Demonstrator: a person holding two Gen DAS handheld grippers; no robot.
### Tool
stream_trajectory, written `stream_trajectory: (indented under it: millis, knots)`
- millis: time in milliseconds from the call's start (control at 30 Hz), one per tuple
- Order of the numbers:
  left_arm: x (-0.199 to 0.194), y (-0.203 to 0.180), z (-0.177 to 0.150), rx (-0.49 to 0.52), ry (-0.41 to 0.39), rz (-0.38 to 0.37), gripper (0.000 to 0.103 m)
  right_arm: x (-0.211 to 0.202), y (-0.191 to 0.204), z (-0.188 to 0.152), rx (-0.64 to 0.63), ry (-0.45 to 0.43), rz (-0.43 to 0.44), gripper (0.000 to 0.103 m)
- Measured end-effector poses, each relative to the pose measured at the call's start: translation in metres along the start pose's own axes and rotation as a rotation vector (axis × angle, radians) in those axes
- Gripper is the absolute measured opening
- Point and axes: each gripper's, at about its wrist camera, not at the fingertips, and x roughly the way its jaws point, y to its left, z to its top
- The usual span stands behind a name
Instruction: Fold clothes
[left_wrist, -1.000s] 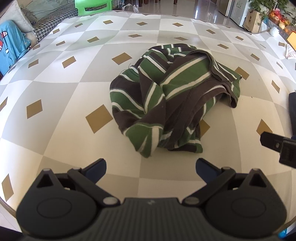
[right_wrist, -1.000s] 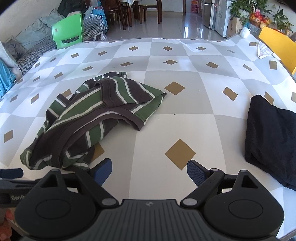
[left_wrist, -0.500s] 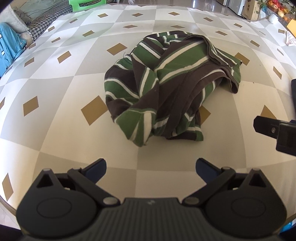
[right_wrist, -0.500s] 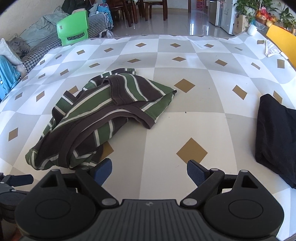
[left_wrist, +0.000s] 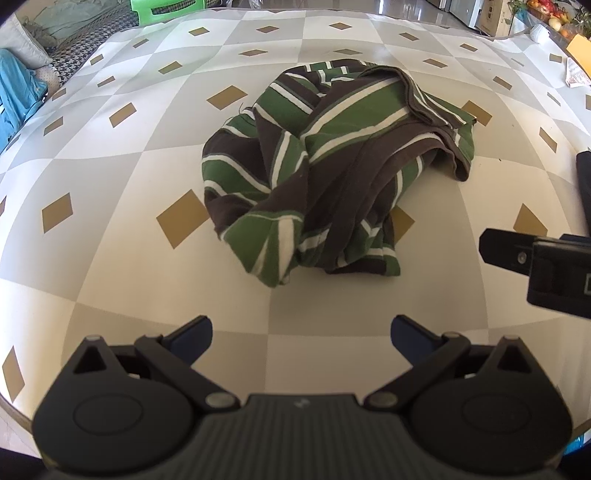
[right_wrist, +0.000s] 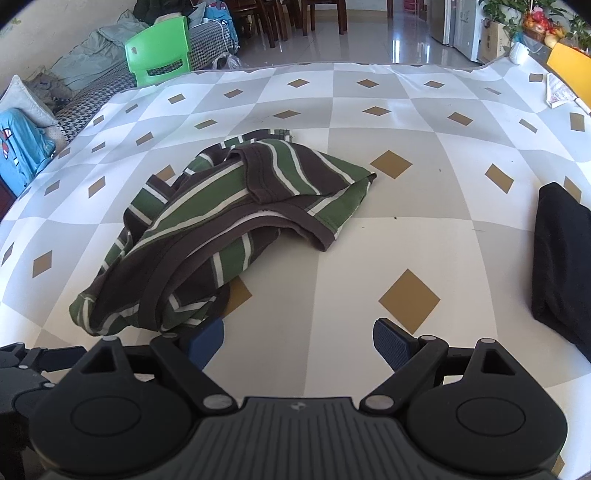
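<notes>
A crumpled green, brown and white striped shirt (left_wrist: 325, 173) lies in a heap on the chequered table (left_wrist: 110, 266). My left gripper (left_wrist: 301, 338) hovers open just short of its near edge, with nothing between the fingers. In the right wrist view the same shirt (right_wrist: 221, 229) lies ahead and to the left. My right gripper (right_wrist: 297, 341) is open and empty, its left fingertip close to the shirt's near hem. The right gripper's finger (left_wrist: 517, 254) pokes in at the right of the left wrist view.
A folded black garment (right_wrist: 561, 266) rests at the table's right side. A green chair (right_wrist: 159, 55) and a sofa with bedding (right_wrist: 44, 107) stand beyond the far left edge. A yellow chair (right_wrist: 569, 66) and a paper (right_wrist: 557, 96) sit at the far right.
Both grippers have crept closer to the striped shirt, which now looms larger in both views. The jaws stayed open and the shirt has not moved.
</notes>
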Motion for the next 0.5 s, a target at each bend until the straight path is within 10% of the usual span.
stream_trajectory:
  millis: [500]
  knots:
    - [0.003,0.010,-0.001,-0.011,0.003,0.023,0.103,0.010,0.012,0.001,-0.017,0.029,0.014,0.088]
